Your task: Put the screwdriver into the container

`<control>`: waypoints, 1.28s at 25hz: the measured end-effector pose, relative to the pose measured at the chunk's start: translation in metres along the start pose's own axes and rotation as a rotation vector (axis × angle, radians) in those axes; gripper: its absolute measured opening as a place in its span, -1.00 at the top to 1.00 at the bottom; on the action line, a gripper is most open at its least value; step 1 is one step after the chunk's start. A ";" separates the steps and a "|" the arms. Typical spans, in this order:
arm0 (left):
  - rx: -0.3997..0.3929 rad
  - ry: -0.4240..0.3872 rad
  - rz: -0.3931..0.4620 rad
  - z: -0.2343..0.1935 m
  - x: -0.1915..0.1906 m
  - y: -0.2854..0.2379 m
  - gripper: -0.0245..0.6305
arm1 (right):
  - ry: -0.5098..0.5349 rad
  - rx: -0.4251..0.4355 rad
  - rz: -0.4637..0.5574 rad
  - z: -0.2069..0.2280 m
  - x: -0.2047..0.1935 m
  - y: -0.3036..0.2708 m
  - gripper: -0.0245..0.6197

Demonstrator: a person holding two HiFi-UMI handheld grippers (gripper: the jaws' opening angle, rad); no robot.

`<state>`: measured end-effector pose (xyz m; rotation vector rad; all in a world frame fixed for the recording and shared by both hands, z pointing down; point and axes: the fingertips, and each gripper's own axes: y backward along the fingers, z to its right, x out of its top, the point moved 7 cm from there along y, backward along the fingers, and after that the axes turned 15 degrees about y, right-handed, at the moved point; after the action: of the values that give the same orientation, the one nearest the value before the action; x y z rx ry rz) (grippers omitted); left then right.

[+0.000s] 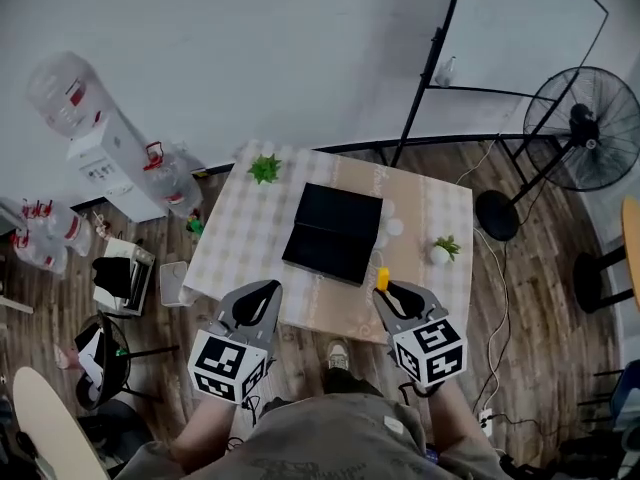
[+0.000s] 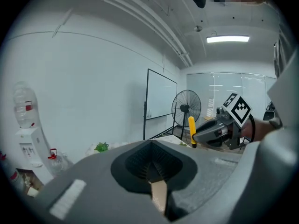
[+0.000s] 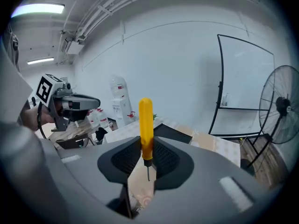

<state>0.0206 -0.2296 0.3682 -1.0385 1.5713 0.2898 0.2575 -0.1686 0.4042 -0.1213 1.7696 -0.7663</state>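
Note:
A yellow-handled screwdriver (image 1: pixel 382 279) stands upright between the jaws of my right gripper (image 1: pixel 393 295), which is shut on it, handle up and thin metal tip down. The right gripper view shows the same screwdriver (image 3: pixel 146 125) pinched low on its handle. The container is a black open box (image 1: pixel 335 231) in the middle of the checked table (image 1: pixel 240 230), just beyond both grippers. My left gripper (image 1: pixel 262 294) hovers at the table's front edge, its jaws shut with nothing in them. The left gripper view shows the right gripper (image 2: pixel 209 133) with the screwdriver (image 2: pixel 191 129).
A small green plant (image 1: pixel 264 168) lies at the table's far left and a potted plant (image 1: pixel 441 251) stands at its right edge. A standing fan (image 1: pixel 585 128) and a whiteboard frame (image 1: pixel 430 63) are at the right. A water dispenser (image 1: pixel 100 153) and clutter fill the left floor.

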 end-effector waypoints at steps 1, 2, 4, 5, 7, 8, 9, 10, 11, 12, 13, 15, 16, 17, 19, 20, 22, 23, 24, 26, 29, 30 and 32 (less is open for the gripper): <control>0.017 0.000 -0.008 -0.003 0.000 -0.009 0.93 | 0.012 0.016 -0.009 0.009 -0.001 -0.009 0.59; 0.036 -0.001 -0.017 -0.006 -0.001 -0.017 0.93 | 0.027 0.031 -0.017 0.017 -0.001 -0.019 0.59; 0.074 0.006 -0.035 -0.012 -0.005 -0.031 0.93 | 0.068 0.063 -0.038 0.031 -0.002 -0.037 0.59; 0.092 0.015 -0.040 -0.016 -0.007 -0.037 0.93 | 0.091 0.079 -0.049 0.036 -0.002 -0.046 0.59; 0.125 0.035 -0.047 -0.021 -0.010 -0.047 0.93 | 0.137 0.113 -0.077 0.045 -0.004 -0.063 0.59; 0.140 0.045 -0.051 -0.024 -0.011 -0.051 0.93 | 0.158 0.132 -0.093 0.048 -0.006 -0.072 0.59; 0.155 0.053 -0.056 -0.026 -0.012 -0.055 0.93 | 0.175 0.151 -0.107 0.051 -0.006 -0.080 0.59; 0.168 0.060 -0.062 -0.029 -0.013 -0.058 0.93 | 0.188 0.171 -0.119 0.053 -0.006 -0.088 0.59; 0.178 0.066 -0.069 -0.032 -0.013 -0.061 0.93 | 0.196 0.191 -0.128 0.055 -0.006 -0.096 0.59; 0.187 0.072 -0.076 -0.035 -0.014 -0.064 0.93 | 0.202 0.210 -0.134 0.056 -0.005 -0.103 0.59; 0.193 0.078 -0.084 -0.038 -0.015 -0.066 0.93 | 0.207 0.227 -0.141 0.057 -0.005 -0.110 0.59; 0.202 0.088 -0.101 -0.043 -0.018 -0.069 0.93 | 0.221 0.247 -0.163 0.057 -0.006 -0.122 0.59; 0.206 0.094 -0.108 -0.046 -0.021 -0.070 0.93 | 0.229 0.253 -0.178 0.057 -0.008 -0.129 0.59; 0.210 0.103 -0.113 -0.049 -0.023 -0.071 0.93 | 0.238 0.260 -0.195 0.057 -0.010 -0.136 0.59; 0.211 0.124 -0.122 -0.057 -0.029 -0.073 0.93 | 0.256 0.274 -0.233 0.055 -0.015 -0.151 0.59; 0.209 0.133 -0.127 -0.062 -0.031 -0.075 0.93 | 0.263 0.280 -0.254 0.053 -0.018 -0.157 0.59; 0.203 0.146 -0.140 -0.071 -0.036 -0.080 0.93 | 0.274 0.291 -0.295 0.050 -0.024 -0.170 0.59; 0.200 0.150 -0.148 -0.076 -0.037 -0.082 0.93 | 0.281 0.296 -0.317 0.048 -0.027 -0.177 0.59; 0.197 0.153 -0.156 -0.080 -0.039 -0.085 0.93 | 0.292 0.299 -0.341 0.047 -0.030 -0.185 0.59; 0.191 0.158 -0.172 -0.088 -0.043 -0.088 0.93 | 0.333 0.287 -0.392 0.044 -0.037 -0.200 0.59; 0.185 0.164 -0.189 -0.099 -0.049 -0.093 0.93 | 0.373 0.277 -0.451 0.039 -0.049 -0.222 0.59; 0.184 0.167 -0.194 -0.103 -0.050 -0.094 0.93 | 0.380 0.283 -0.468 0.037 -0.052 -0.228 0.59; 0.185 0.177 -0.202 -0.111 -0.054 -0.097 0.93 | 0.395 0.301 -0.499 0.031 -0.059 -0.241 0.59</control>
<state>0.0145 -0.3362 0.4826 -1.0893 1.6010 -0.0870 0.2354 -0.3443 0.5815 -0.2259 1.9921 -1.4910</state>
